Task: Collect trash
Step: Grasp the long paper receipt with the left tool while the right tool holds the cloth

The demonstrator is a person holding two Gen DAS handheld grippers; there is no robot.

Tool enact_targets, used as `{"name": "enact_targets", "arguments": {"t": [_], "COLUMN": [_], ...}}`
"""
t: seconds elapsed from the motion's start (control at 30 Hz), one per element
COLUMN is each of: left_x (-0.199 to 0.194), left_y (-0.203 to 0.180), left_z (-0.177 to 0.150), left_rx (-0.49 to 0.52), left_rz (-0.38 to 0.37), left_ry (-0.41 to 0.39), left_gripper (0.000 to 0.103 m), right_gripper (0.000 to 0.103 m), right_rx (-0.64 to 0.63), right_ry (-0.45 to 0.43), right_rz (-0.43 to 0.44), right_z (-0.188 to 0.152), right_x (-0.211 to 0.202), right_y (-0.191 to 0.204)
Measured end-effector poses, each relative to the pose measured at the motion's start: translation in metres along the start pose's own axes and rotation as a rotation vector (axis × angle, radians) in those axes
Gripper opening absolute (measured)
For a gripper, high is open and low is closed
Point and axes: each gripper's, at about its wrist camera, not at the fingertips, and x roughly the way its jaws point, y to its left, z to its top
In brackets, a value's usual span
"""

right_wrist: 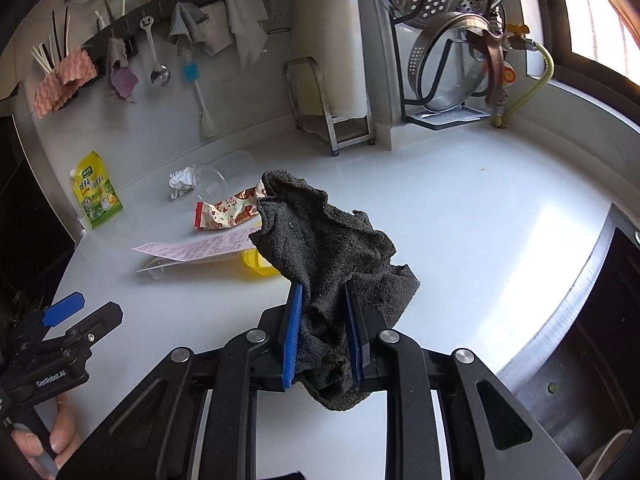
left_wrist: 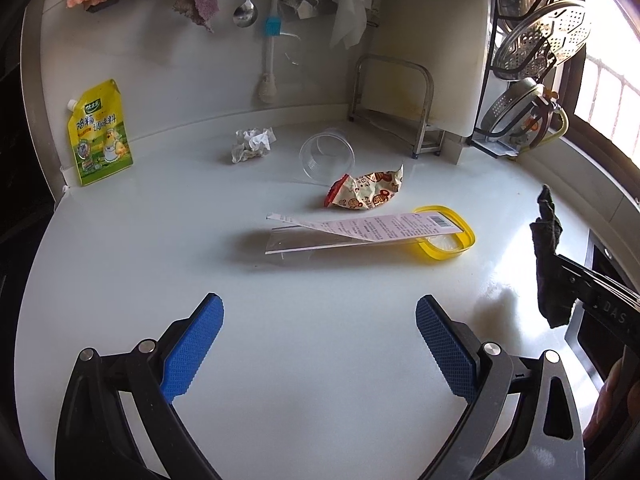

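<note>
A: How far were we?

B: Barely started. Our right gripper (right_wrist: 320,332) pinched the dark rag (right_wrist: 332,248) above the counter (right_wrist: 460,220); left gripper (left_wrist: 320,344) was spread, empty. Wrapper (left_wrist: 366,192), receipt (left_wrist: 360,228), cup (left_wrist: 326,156), crumpled paper (left_wrist: 254,142) still lay there.

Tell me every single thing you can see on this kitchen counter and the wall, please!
dark cloth: one, dark grey, clamped in the right gripper
receipt: one, pink-white, draped over the clear strip and the yellow lid
clear plastic strip: one, see-through, counter middle
yellow lid: one, yellow, right of the strip
snack wrapper: one, red and cream, behind the receipt
plastic cup: one, clear, on its side
crumpled paper: one, white, left of the cup
seasoning pouch: one, yellow-green, against the left wall
ladle: one, silver, hanging
metal rack: one, steel, back corner
steamer basket: one, steel, black rack
counter: one, white
left gripper: open, blue pads
right gripper: shut on cloth
</note>
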Motion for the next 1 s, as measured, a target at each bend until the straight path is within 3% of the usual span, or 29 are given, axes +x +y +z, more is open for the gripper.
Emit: {"name": "enact_targets", "arguments": {"t": [0.23, 0.6, 0.8, 1.0], "left_x": [0.012, 0.039, 0.068, 0.093], "left_y": [0.001, 0.002, 0.0, -0.004], "left_z": [0.009, 0.031, 0.041, 0.045], "left_rx": [0.071, 0.403, 0.493, 0.531], "left_rz": [-0.072, -0.221, -0.323, -0.351], "left_ry": [-0.007, -0.058, 0.008, 0.05], "left_gripper": [0.095, 0.095, 0.095, 0.095], "right_gripper": [0.02, 0.02, 0.02, 0.02], "right_rx": [0.044, 0.064, 0.09, 0.122], "right_ry": [0.004, 0.011, 0.017, 0.026], "right_rz": [0.057, 0.154, 0.163, 0.188], "right_z": [-0.007, -0.014, -0.017, -0.018], "right_x": [-0.007, -0.018, -0.023, -0.02], "right_y": [-0.018, -0.017, -0.027, -0.032]}}
